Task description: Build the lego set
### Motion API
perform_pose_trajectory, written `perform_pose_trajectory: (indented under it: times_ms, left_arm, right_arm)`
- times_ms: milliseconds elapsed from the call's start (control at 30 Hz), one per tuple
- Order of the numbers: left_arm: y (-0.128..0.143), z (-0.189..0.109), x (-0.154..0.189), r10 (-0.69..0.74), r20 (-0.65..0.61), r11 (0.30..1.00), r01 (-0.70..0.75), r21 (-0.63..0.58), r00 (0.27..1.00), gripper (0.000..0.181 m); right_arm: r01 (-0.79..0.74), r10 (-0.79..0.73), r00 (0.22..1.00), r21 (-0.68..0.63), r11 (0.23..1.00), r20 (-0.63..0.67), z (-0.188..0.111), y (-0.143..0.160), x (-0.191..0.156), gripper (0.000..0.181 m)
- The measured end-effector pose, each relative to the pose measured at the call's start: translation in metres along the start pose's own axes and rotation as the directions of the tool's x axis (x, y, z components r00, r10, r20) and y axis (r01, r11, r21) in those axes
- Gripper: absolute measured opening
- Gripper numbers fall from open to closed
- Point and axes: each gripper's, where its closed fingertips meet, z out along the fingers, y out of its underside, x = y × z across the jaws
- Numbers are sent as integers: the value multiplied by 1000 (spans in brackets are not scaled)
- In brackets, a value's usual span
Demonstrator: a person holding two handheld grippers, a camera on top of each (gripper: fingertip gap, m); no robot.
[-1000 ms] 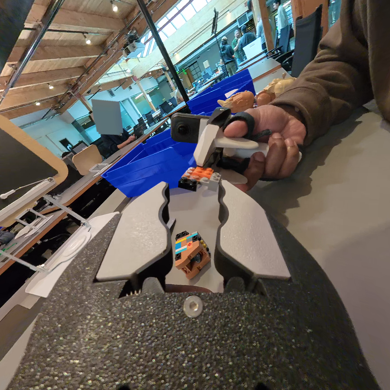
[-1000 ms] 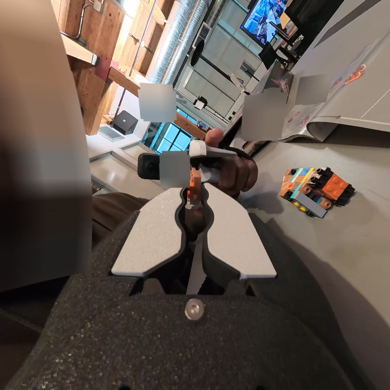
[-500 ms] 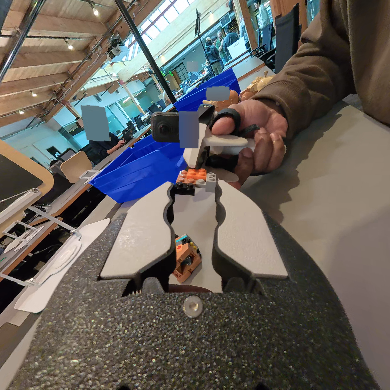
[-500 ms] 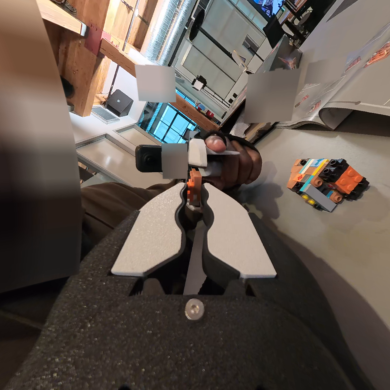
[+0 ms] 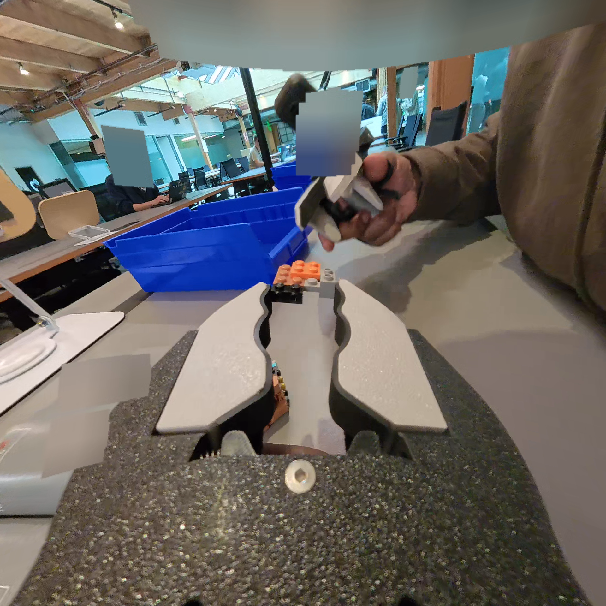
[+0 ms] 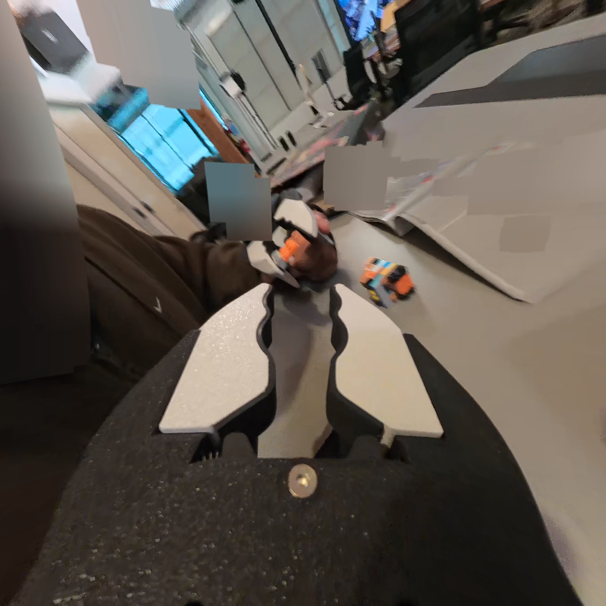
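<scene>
The left gripper [image 5: 303, 290] is pinching a small brick cluster [image 5: 303, 278] at its very tips: orange plates on top, a black piece below on one side, a grey piece on the other. Its fingers [image 5: 226, 360] are standing at a middling gap, set by the width of that cluster. Half a second ago the right gripper was the one clamped on this cluster, with the left fingers only closing in around it; now the right one has let go and pulled back, so the piece has been passed across.

The right gripper [image 6: 301, 292] is showing nothing between its fingers [image 6: 367, 357], only bare grey tabletop [image 6: 492, 393], and they are parted to a moderate width. In the left wrist view it is hanging above and beyond the cluster, well clear of it, and blurred as though moving.

The larger lego build [image 6: 387, 282], orange, teal, black and grey, is lying on the tabletop, off to one side of the left hand [image 6: 311, 259] in the right wrist view; in the left view only a sliver of it is peeking out beneath the left fingers. An open instruction booklet [image 6: 426, 226] is lying beyond it, and blue bins [image 5: 210, 249] are standing behind the cluster.

The handover probably frees the right gripper to fetch the build, so the two can be joined.
</scene>
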Motion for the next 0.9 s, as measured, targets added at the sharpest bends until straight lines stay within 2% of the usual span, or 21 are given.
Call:
perform_pose_trajectory:
  times_ms: [100, 167, 200, 267, 333, 400, 433, 467, 600, 667, 900]
  left_arm:
    - [-1, 1, -4, -14, 5, 1000, 14, 12, 1000, 36]
    - [-1, 2, -8, -28, 13, 999, 28, 17, 1000, 36]
    - [-1, 3, -10, -37, 16, 999, 37, 21, 999, 36]
    - [-1, 3, -13, -54, 20, 998, 53, 28, 998, 36]
    - [-2, 3, -15, -63, 25, 998, 62, 33, 998, 36]
    - [-2, 2, -16, -61, 32, 997, 59, 39, 998, 36]
    - [-2, 2, -16, -53, 35, 998, 52, 39, 998, 36]
    - [-1, 2, -15, -44, 38, 999, 43, 31, 998, 36]
    - [1, 3, -14, -30, 37, 999, 30, 11, 999, 36]
    - [1, 3, -14, -41, 33, 999, 41, 9, 999, 36]
    - [-2, 1, -16, -184, 9, 983, 183, 31, 983, 36]
  right_arm:
    - [184, -215, 949, -152, 971, -231, -61, -14, 28, 26]
    - [298, -395, 860, -310, 903, -323, -99, -30, 49, 18]
    - [347, -488, 810, -406, 846, -325, -114, -37, 62, 14]
    - [423, -648, 724, -590, 688, -237, -131, -45, 90, 11]
    - [495, -729, 683, -707, 505, -43, -133, -39, 116, 9]
    - [555, -731, 661, -766, 323, 170, -129, -22, 138, 9]
    - [585, -722, 646, -769, 257, 249, -125, -16, 148, 9]
    - [608, -703, 642, -762, 223, 306, -121, -10, 155, 9]
    - [644, -604, 688, -722, 253, 402, -107, 2, 162, 9]
    - [648, -596, 685, -724, 235, 419, -108, 8, 167, 9]
    - [647, -575, 688, -733, 211, 442, -104, 23, 176, 10]
